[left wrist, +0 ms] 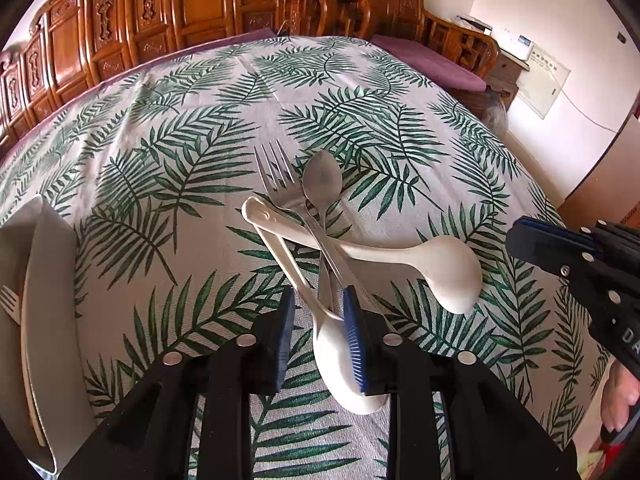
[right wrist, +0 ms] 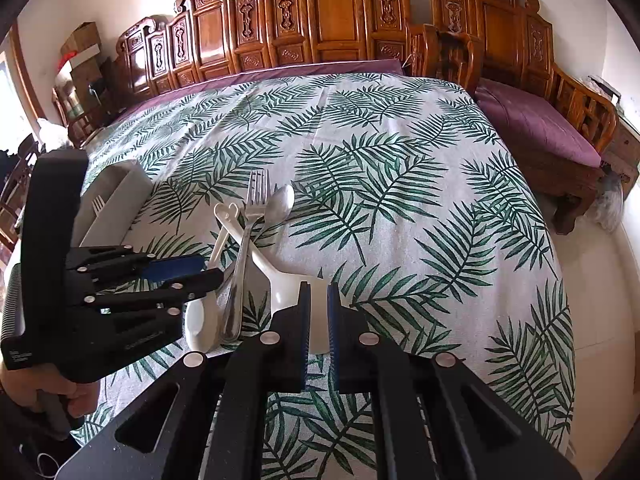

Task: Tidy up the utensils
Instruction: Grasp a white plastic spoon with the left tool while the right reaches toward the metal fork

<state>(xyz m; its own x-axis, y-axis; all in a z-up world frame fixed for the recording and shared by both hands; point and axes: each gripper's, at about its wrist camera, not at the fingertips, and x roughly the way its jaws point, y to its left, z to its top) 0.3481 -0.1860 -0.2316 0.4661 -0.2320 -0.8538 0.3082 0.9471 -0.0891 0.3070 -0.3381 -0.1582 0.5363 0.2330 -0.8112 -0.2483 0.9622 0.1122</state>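
A crossed heap of cutlery lies mid-worktop [left wrist: 400,92] on the palm-leaf cloth: a steel fork [left wrist: 276,176] and steel spoon [left wrist: 322,179] pinned under two white plastic spoons. The left tongs [left wrist: 316,336] stand parted astride the nearer white spoon [left wrist: 340,360] and the steel handles. The right tongs [right wrist: 318,320] are clenched on the other white spoon's [right wrist: 280,276] bowl. A grey organizer tray [right wrist: 120,196] holding one white fork [right wrist: 98,204] sits left.

Soft daylight, sharp focus, fisheye-warped edges, dark corners
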